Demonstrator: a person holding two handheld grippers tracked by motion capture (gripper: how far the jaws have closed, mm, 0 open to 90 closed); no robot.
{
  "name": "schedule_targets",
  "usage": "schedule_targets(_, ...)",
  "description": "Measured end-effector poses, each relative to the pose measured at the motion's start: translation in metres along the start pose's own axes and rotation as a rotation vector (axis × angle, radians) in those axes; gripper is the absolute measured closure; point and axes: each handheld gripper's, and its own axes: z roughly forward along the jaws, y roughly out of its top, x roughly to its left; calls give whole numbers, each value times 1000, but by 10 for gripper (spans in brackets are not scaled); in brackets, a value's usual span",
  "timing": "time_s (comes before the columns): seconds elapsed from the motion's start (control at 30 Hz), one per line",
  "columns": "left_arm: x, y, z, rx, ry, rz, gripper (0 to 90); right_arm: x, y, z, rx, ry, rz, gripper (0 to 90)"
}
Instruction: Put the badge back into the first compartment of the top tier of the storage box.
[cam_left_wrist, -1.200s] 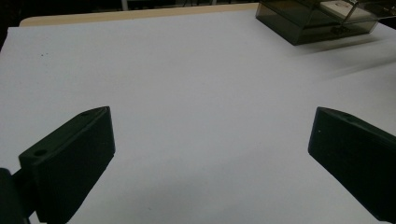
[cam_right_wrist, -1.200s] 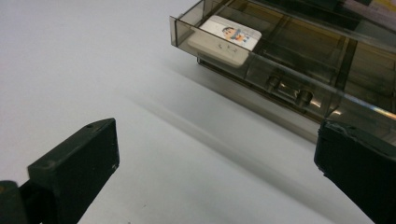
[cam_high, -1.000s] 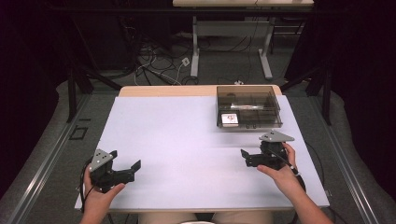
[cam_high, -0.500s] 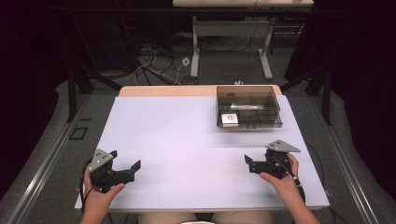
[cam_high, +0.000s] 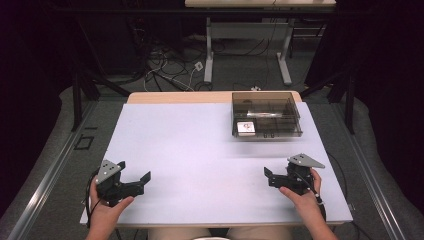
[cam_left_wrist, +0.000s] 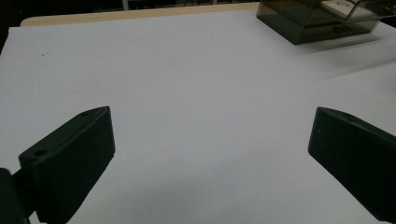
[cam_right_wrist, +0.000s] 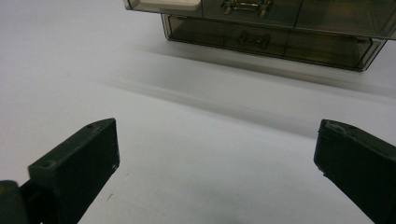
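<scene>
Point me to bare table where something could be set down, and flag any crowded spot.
Bare: the whole white table between the left gripper and right gripper, running up its left and middle to the wooden far edge. Also the strip between the smoky plastic box and the right gripper. Crowded: only the far right corner, where the box sits.

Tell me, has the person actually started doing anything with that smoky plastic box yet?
Nothing looks done: the smoky plastic box sits shut at the table's far right. Nothing is in hand; the left gripper and right gripper rest open and empty near the person. Everything remains.
</scene>
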Motion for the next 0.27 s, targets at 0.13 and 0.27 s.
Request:
schedule_targets(0.13, 0, 0, 0, 1, 0, 1, 6, 0, -2, 0, 6, 5, -3, 0)
schedule_targets(0.27, 1, 0, 1, 0, -1, -8, 6, 0, -2, 1, 10, -2, -6, 0)
